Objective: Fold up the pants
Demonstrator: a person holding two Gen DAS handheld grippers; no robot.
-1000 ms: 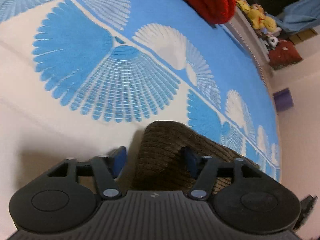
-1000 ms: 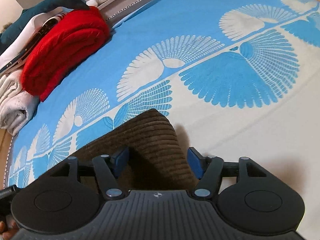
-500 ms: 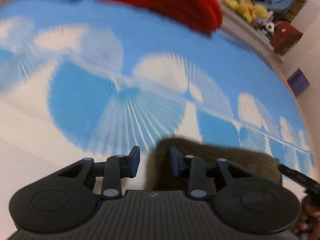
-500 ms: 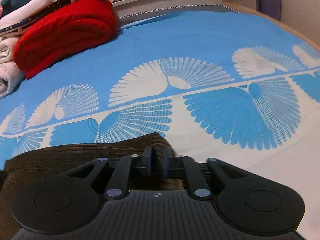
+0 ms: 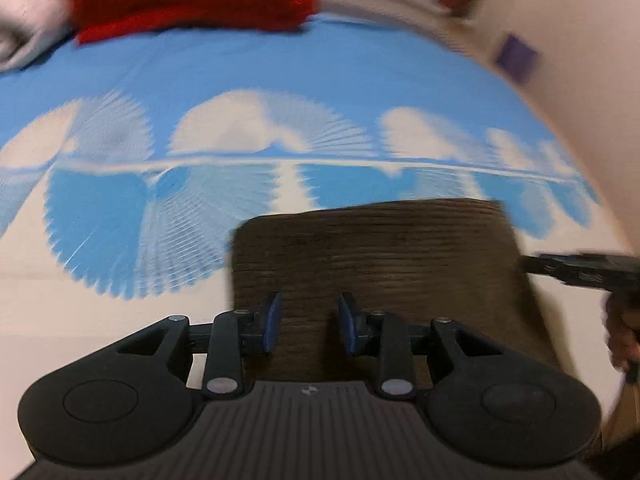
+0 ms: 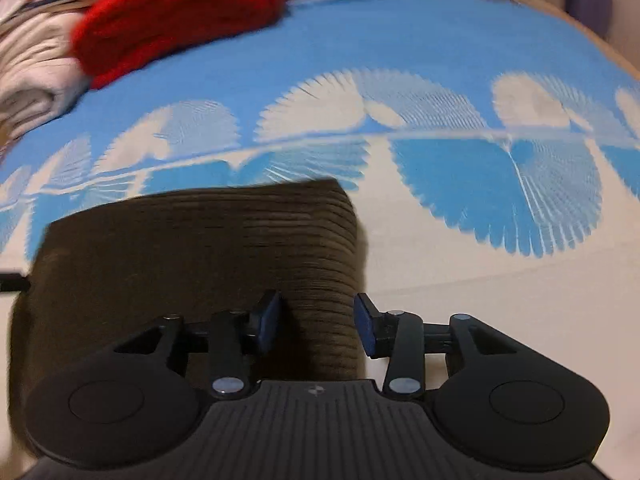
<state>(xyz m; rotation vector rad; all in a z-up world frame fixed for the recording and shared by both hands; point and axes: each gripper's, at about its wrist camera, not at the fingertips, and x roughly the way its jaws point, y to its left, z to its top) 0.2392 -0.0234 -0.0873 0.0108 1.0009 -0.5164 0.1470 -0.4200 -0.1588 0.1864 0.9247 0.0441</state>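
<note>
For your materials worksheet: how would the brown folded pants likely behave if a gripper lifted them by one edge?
The brown pants look like soft ribbed fabric, so they would probably droop and unfold. Lying flat on the bedspread, they are unlikely to roll. The ribs probably give grip.

One brown pants [image 5: 376,256] bundle, two grippers — left gripper [image 5: 308,328], right gripper [image 6: 317,322].
</note>
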